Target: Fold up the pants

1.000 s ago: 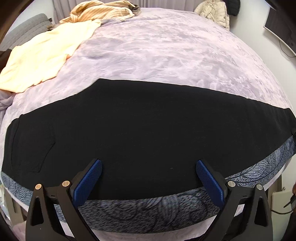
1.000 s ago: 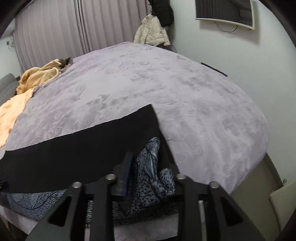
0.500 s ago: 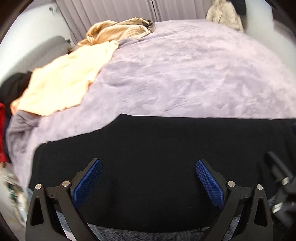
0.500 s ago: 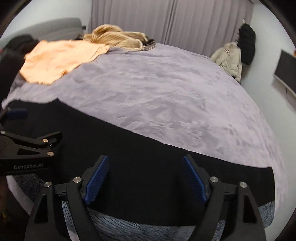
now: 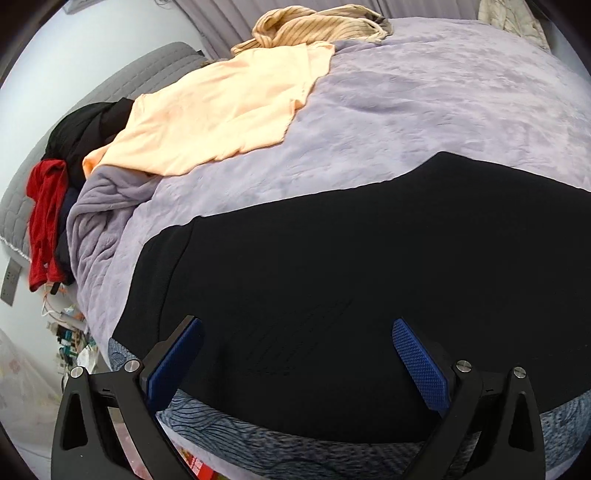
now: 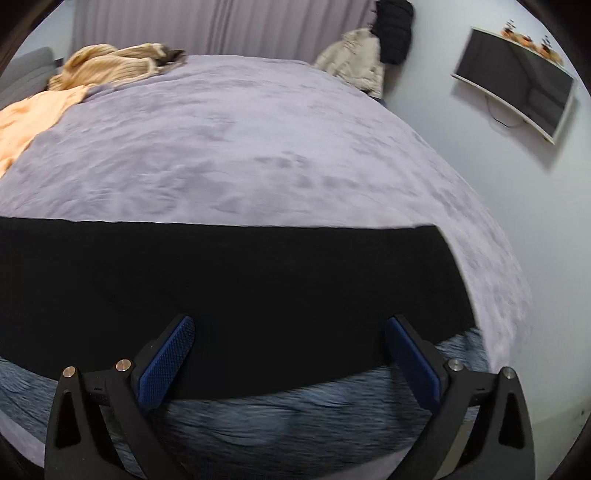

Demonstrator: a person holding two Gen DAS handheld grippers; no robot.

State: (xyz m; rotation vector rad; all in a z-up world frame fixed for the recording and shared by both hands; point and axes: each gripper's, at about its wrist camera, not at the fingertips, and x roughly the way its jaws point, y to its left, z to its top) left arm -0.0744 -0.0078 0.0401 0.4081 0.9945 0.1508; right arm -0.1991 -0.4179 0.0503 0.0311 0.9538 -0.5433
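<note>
Pants: black, laid flat as one long band across the near edge of the bed, on top of a grey patterned cloth that shows along the bottom of both views. In the left wrist view the waist end sits at centre left, with a seam line running down it; in the right wrist view the pants end in a straight cuff edge at centre right.

Left gripper: jaws spread wide, nothing between the pads, hovering over the waist area. Right gripper: jaws have just been opening, now fully spread, empty, over the leg end near the cuff.

Step in hand looks like the lengthwise fold: cuff end brought over to the waist, judging by one gripper at each end.

To do it well:
- Pinch only the black fabric, both layers, at the corners; the patterned cloth lies right underneath and is easy to catch with a lower pad.
- Right takes the cuff edge, left pins or holds the waist so the band does not slide on the plush cover.
- Lift low, carry across, align edges before release.

Peach shirt and tan knit at upper left are well apart, no interference.
</note>
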